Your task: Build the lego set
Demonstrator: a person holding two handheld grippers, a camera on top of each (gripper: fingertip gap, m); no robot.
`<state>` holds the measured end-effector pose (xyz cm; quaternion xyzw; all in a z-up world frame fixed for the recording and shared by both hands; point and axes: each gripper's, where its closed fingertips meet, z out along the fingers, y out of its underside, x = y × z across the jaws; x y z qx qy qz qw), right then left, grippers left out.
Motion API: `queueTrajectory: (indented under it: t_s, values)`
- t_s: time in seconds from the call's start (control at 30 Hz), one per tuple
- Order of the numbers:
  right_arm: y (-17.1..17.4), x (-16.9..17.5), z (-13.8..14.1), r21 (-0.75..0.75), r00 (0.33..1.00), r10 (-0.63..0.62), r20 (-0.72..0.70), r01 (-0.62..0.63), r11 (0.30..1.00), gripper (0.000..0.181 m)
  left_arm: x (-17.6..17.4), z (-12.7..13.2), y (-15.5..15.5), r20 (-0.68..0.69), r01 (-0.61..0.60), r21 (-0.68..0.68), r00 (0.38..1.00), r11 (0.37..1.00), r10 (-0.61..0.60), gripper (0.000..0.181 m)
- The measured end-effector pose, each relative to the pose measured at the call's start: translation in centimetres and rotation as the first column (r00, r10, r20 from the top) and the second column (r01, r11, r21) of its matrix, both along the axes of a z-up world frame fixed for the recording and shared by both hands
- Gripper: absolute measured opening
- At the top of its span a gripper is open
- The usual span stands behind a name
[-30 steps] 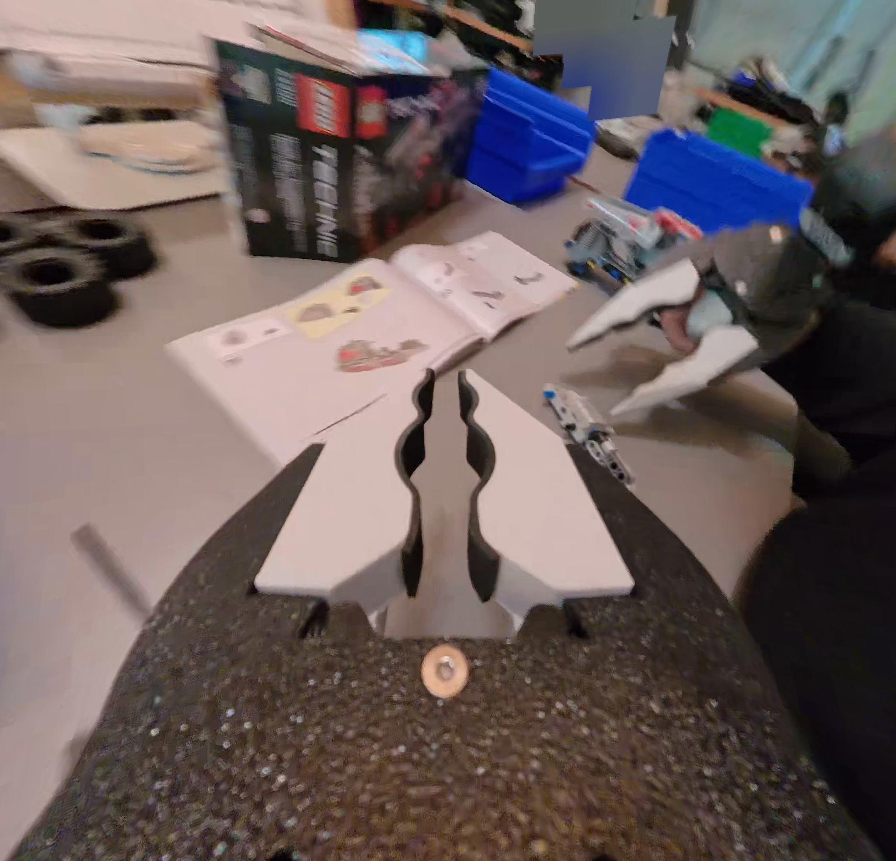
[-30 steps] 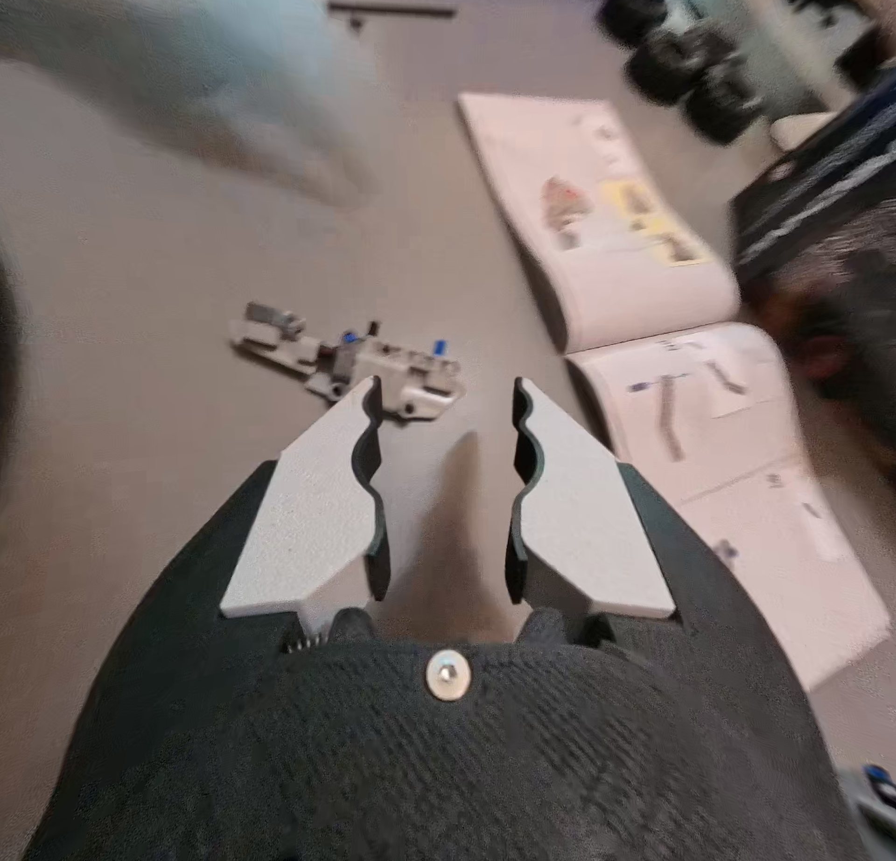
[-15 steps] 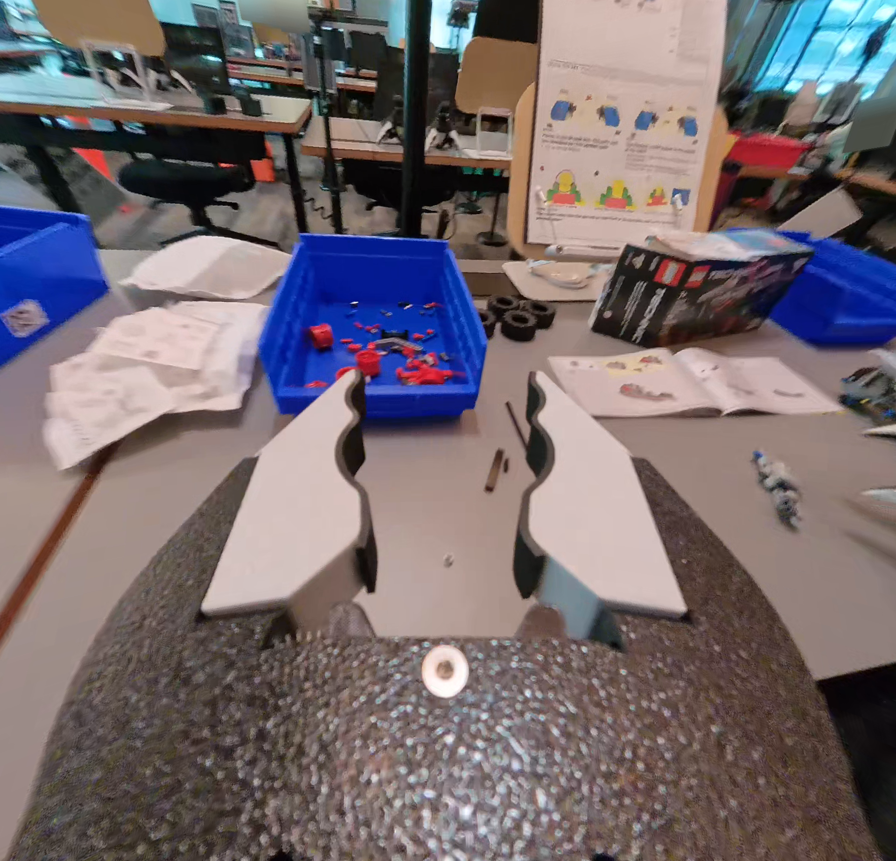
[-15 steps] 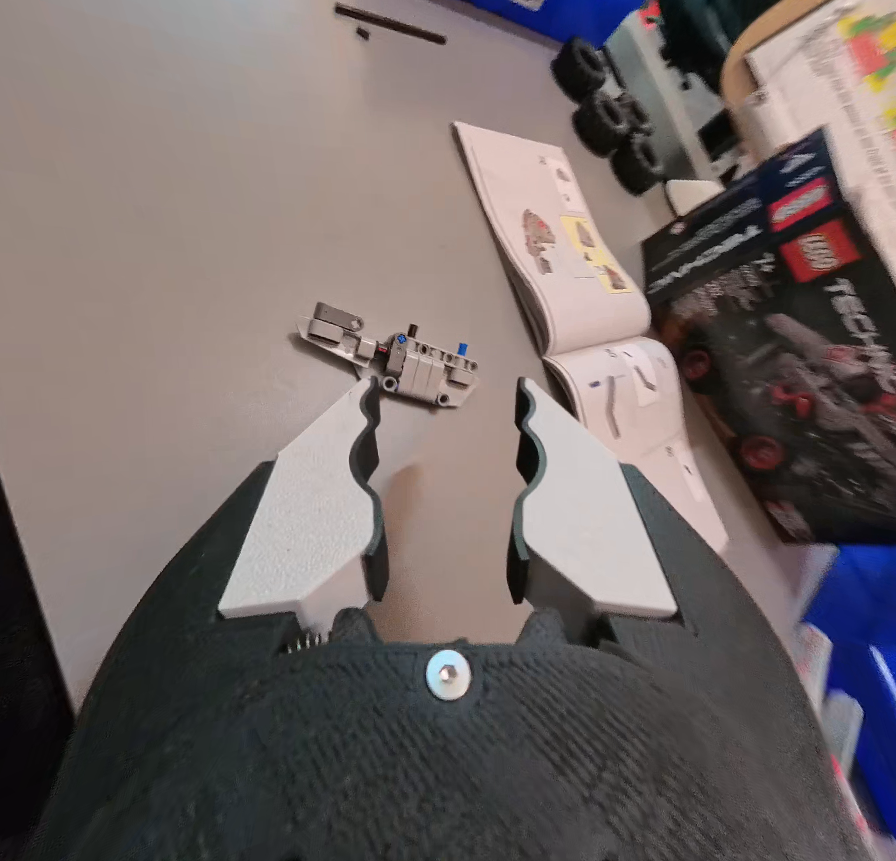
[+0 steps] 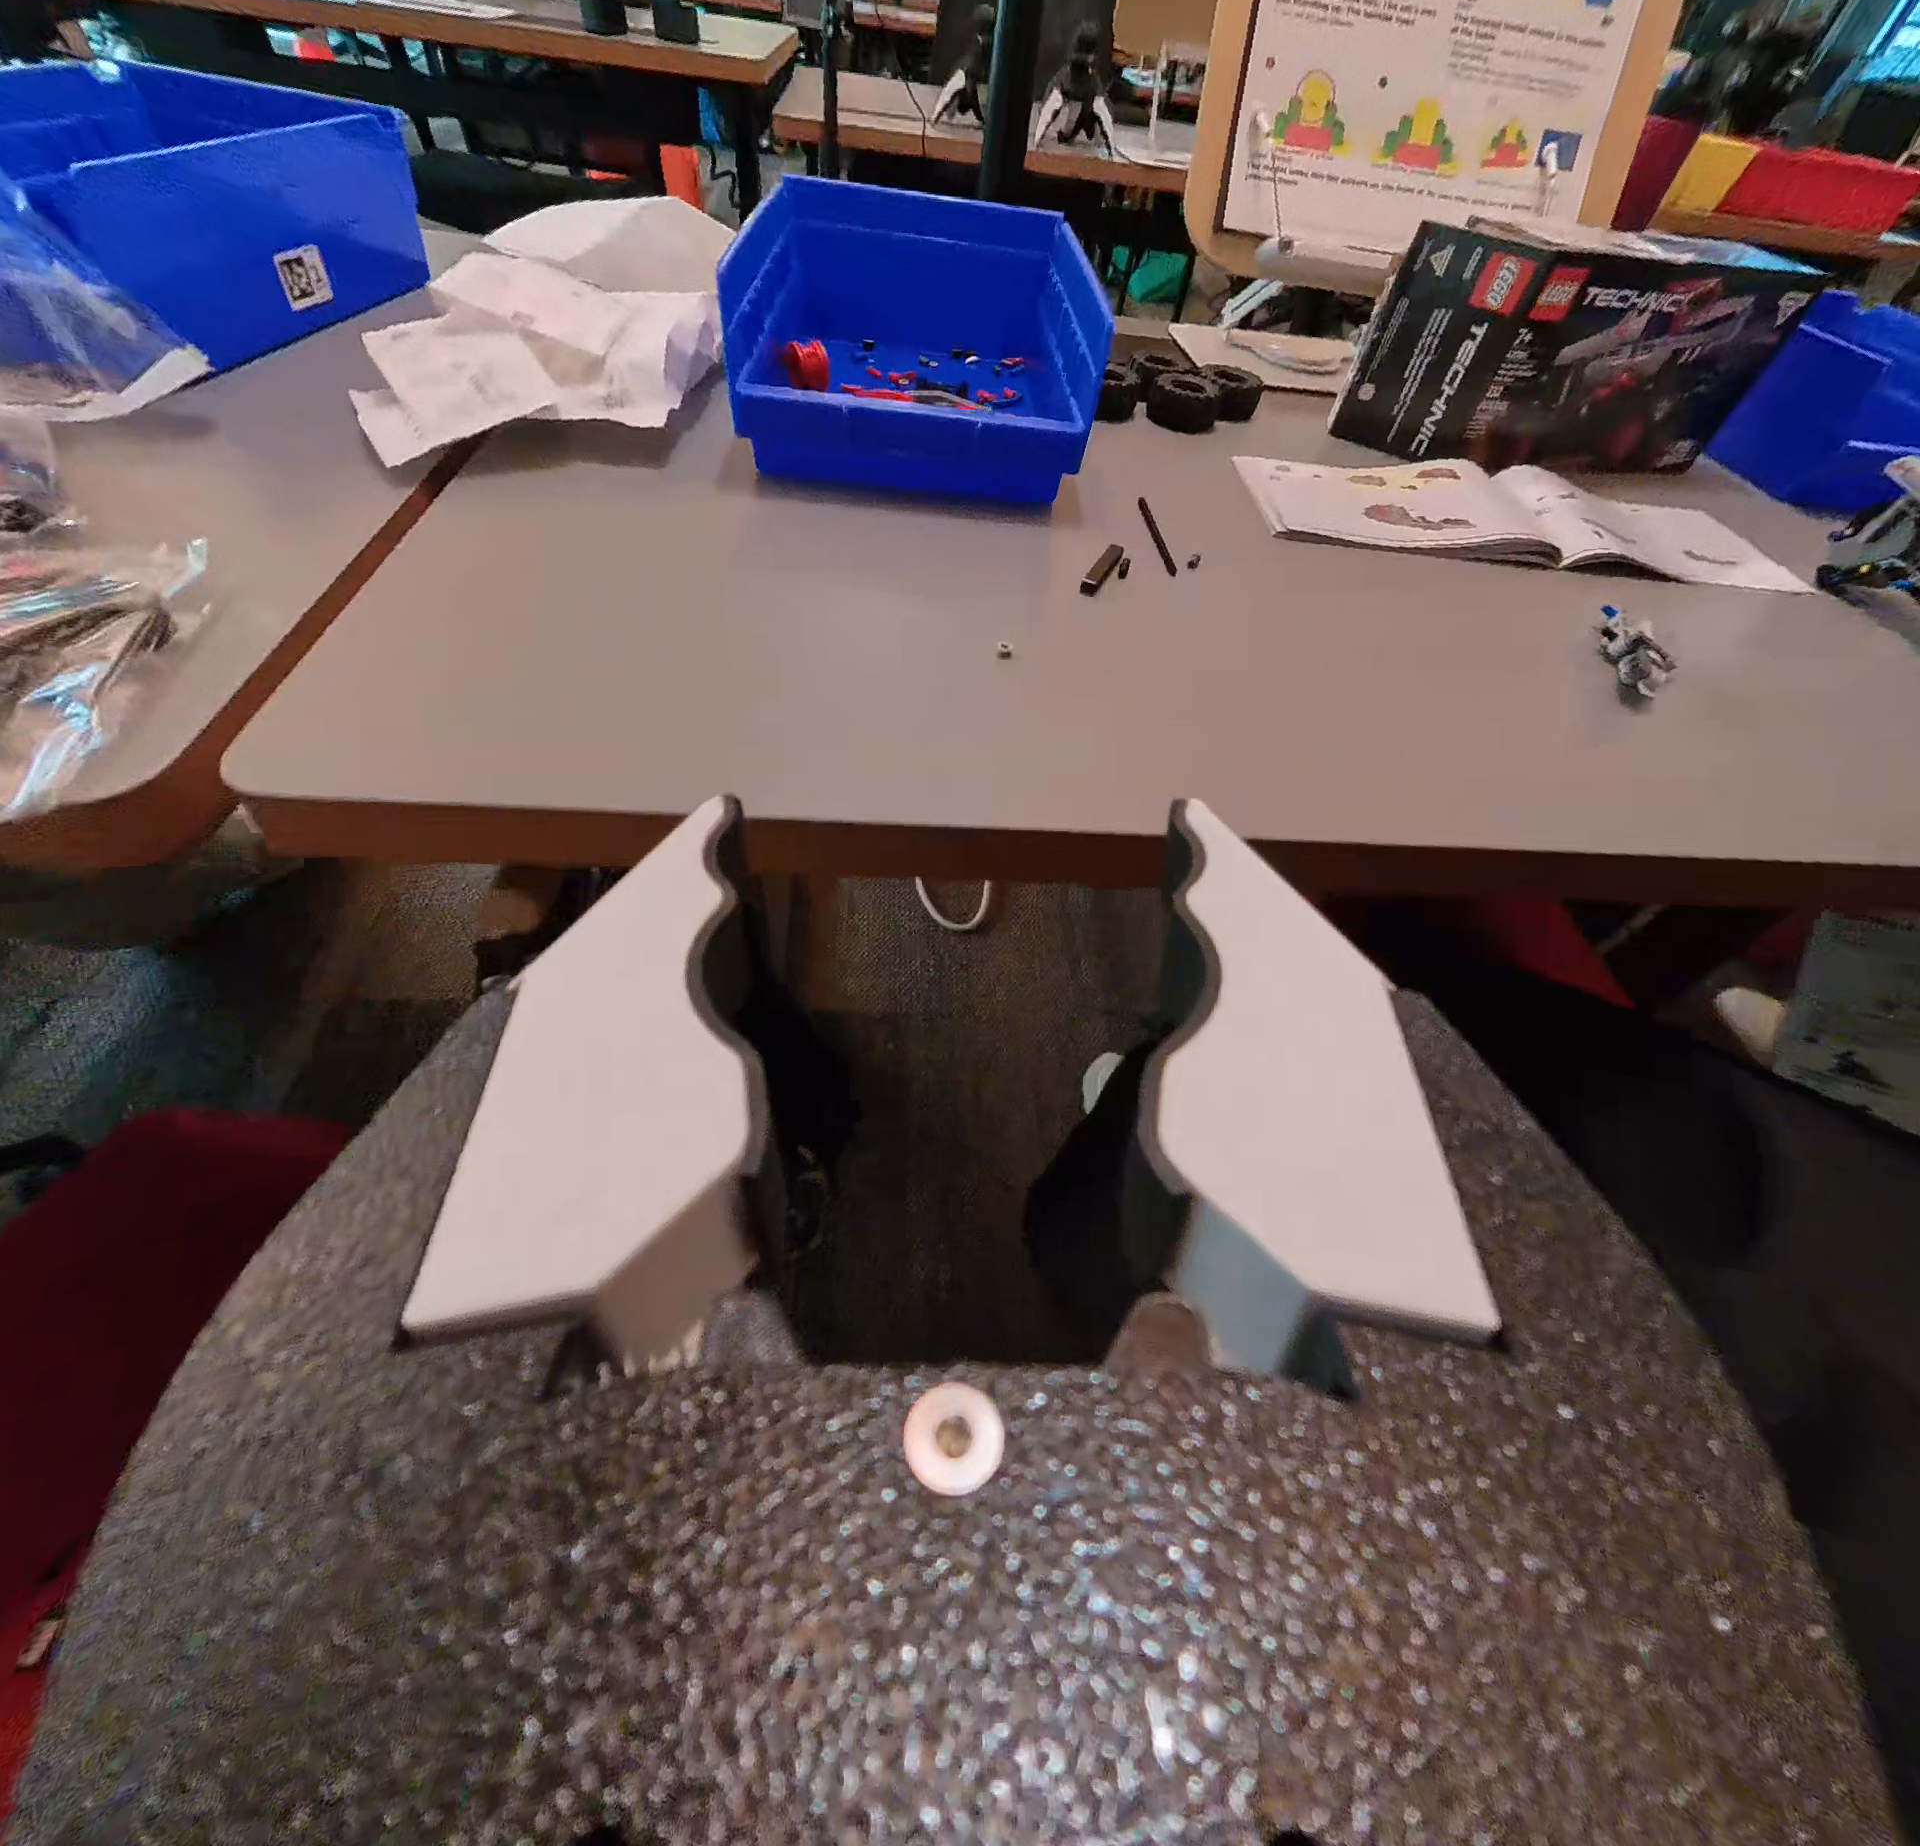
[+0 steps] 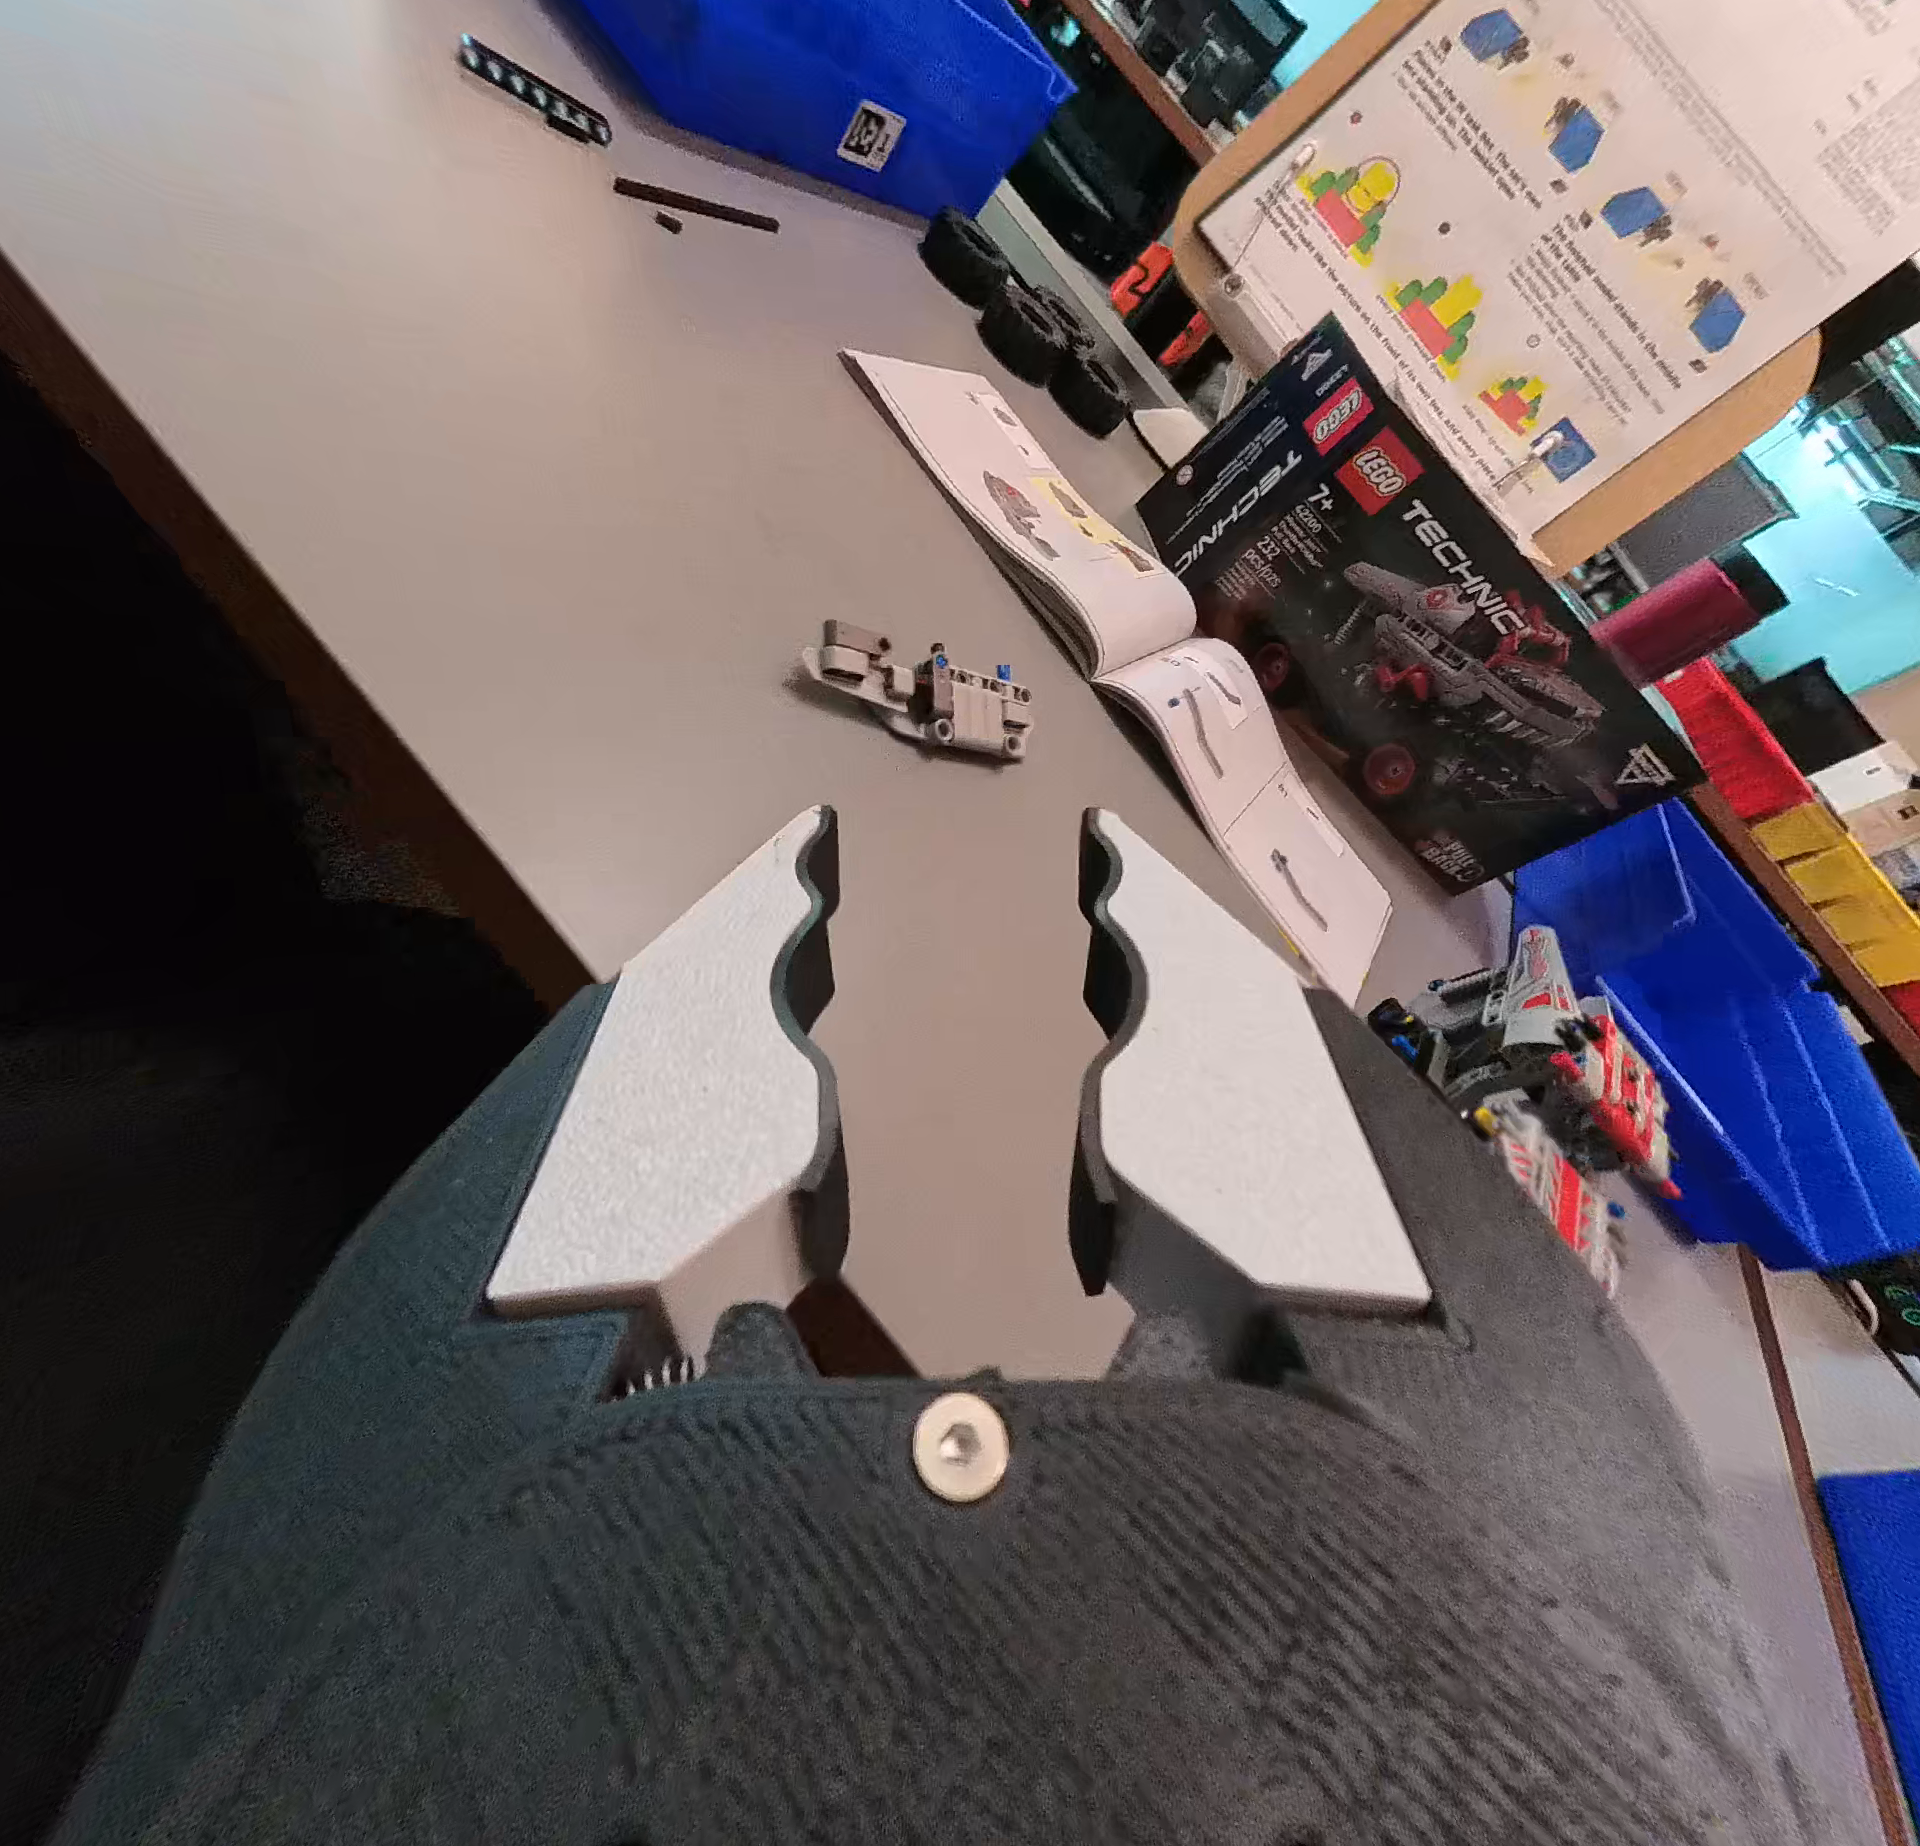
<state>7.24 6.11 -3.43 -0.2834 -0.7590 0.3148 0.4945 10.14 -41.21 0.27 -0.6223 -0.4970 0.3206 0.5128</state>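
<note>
A small grey lego sub-assembly (image 6: 920, 695) lies on the grey table (image 6: 468, 425), ahead of my right gripper (image 6: 956, 820), which is open and empty above the table's near edge. The sub-assembly also shows at the right in the left wrist view (image 5: 1634, 656). My left gripper (image 5: 951, 814) is open and empty, held off the table in front of its near edge (image 5: 935, 840). A partly built red and grey vehicle (image 6: 1538, 1079) stands to the right of my right gripper. The open instruction booklet (image 6: 1122, 591) lies beyond the sub-assembly.
A blue bin (image 5: 914, 342) with red and black parts stands at the back middle. Loose black pieces (image 5: 1132, 555), black tyres (image 5: 1179, 394), the set's box (image 5: 1558, 342), more blue bins (image 5: 208, 207), crumpled paper (image 5: 551, 342) and plastic bags (image 5: 73, 633) lie around.
My left gripper has opened wide and pulled back off the table, turning left from the booklet to the blue bin. My right gripper has drawn back from the sub-assembly and stays open.
</note>
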Motion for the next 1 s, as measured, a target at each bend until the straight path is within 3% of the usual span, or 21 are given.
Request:
queueTrajectory:
  t_s: [0.2,0.37,0.5,0.67,0.83,1.0]
  values:
    - [-1.5,1.5,-1.2,-0.073,0.999,-0.040,0.013,0.041,0.996,0.043,3.1,-4.0,-6.3,0.030,-0.189,-0.181,0.980,0.965,0.197,0.079]
    - [-5.8,0.1,-0.5,-0.085,1.000,0.014,-0.028,-0.017,0.996,0.041,5.6,-7.2,-10.4,-0.020,-0.314,-0.288,0.946,0.905,0.322,0.077]
    - [-9.9,-2.0,0.5,-0.064,0.995,0.080,-0.052,-0.083,0.994,0.041,6.3,-9.6,-12.7,-0.027,-0.398,-0.262,0.914,0.879,0.406,0.076]
    - [-13.9,-5.1,2.0,-0.046,0.985,0.147,-0.093,-0.152,0.987,0.041,6.5,-12.7,-13.7,0.053,-0.402,-0.243,0.903,0.883,0.426,0.076]
    - [-16.4,-9.6,3.3,-0.041,0.968,0.203,-0.150,-0.211,0.977,0.041,3.1,-13.0,-11.0,0.056,-0.298,-0.219,0.947,0.929,0.317,0.077]
    - [-17.7,-14.7,3.8,-0.053,0.942,0.275,-0.195,-0.290,0.956,0.041,-5.7,-8.5,-8.2,-0.050,-0.194,-0.129,0.981,0.972,0.189,0.067]
